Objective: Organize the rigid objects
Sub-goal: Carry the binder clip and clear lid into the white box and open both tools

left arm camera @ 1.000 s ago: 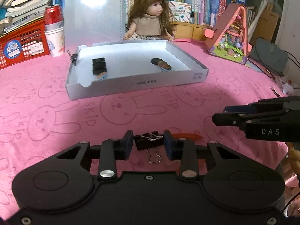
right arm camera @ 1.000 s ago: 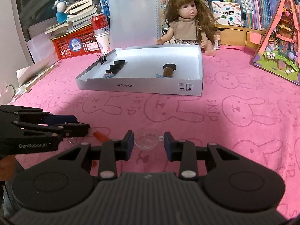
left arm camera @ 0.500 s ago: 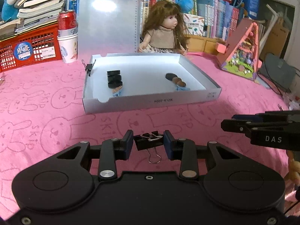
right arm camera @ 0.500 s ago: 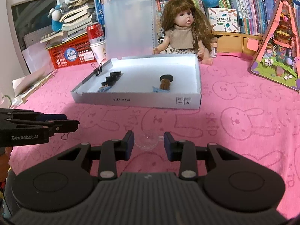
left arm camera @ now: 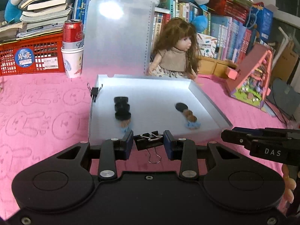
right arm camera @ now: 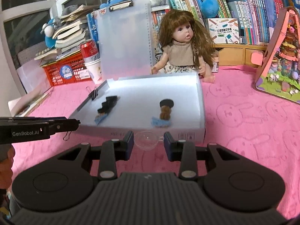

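**Both tongs loaded at the tray's near wall**

Nearest, the left tongs (left arm camera: pixel 149 142) pinch a black binder clip (left arm camera: pixel 148 142) by its body, its wire handle hanging down over the pink bunny-print cloth (left arm camera: pixel 37 123) that covers the table. The right tongs (right arm camera: pixel 149 143) pinch a small clear cup (right arm camera: pixel 146 142) between their blue pads, its tab handle pointing right. Each tool shows in the other's view: the left one's side reads "GenRobot.AI", the right one's reads "DAS".

Just beyond both sits the white tray (right arm camera: pixel 142 134); the print on its near wall is too blurred to read. Inside, on the left, lies a row of black discs (left arm camera: pixel 121 107) with a brown piece and a blue scrap at its near end. On the right lie one black disc (right arm camera: pixel 166 103), a brown stack (right arm camera: pixel 165 113) and another blue scrap (right arm camera: pixel 160 122). A second clip (left arm camera: pixel 94 91) grips the tray's far left wall.

Behind the tray a frosted clipboard (left arm camera: pixel 118 33) stands upright, with a doll (right arm camera: pixel 184 48) seated to its right. Far left, a red can (left arm camera: pixel 72 32) stands in a paper cup (left arm camera: pixel 72 61) beside a red crate (left arm camera: pixel 28 56) carrying a round blue sticker. Far right stands a pink toy house (right arm camera: pixel 281 56). Books line the back; one box reads "POCKET LABEL PRINTER".
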Tool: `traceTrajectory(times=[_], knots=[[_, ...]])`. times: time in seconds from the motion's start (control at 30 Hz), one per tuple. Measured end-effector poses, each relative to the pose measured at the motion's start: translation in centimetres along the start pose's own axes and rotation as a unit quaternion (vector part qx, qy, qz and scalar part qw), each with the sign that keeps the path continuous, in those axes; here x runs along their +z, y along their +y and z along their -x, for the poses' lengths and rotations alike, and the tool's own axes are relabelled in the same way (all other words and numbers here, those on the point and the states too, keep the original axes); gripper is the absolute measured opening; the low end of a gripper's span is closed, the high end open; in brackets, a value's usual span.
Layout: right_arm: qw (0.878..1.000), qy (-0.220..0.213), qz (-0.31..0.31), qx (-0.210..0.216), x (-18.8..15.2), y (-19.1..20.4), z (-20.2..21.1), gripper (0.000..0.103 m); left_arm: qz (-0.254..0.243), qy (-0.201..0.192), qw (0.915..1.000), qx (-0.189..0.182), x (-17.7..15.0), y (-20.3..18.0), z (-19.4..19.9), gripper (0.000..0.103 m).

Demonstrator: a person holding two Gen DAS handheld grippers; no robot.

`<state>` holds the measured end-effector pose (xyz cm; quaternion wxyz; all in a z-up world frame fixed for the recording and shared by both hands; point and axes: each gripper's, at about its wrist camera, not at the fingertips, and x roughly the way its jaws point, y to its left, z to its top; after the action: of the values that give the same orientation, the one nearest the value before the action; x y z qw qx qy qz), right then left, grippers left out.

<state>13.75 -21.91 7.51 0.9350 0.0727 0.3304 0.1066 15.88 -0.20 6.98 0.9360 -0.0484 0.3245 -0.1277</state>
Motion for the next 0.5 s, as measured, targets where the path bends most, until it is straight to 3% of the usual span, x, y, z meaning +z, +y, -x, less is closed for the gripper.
traceTrajectory(times=[0.27, 0.5], knots=[[0.998, 0.014, -0.061, 0.002, 4.1, -2.2, -3.9, 0.040, 0.024, 0.018, 0.9995, 0.007, 3.6, 1.8, -4.1, 0.033], [0.994, 0.028, -0.108, 0.001, 5.3, -3.9, -6.7, 0.040, 0.036, 0.037, 0.9986, 0.013, 5.5, 2.9, -7.2, 0.033]])
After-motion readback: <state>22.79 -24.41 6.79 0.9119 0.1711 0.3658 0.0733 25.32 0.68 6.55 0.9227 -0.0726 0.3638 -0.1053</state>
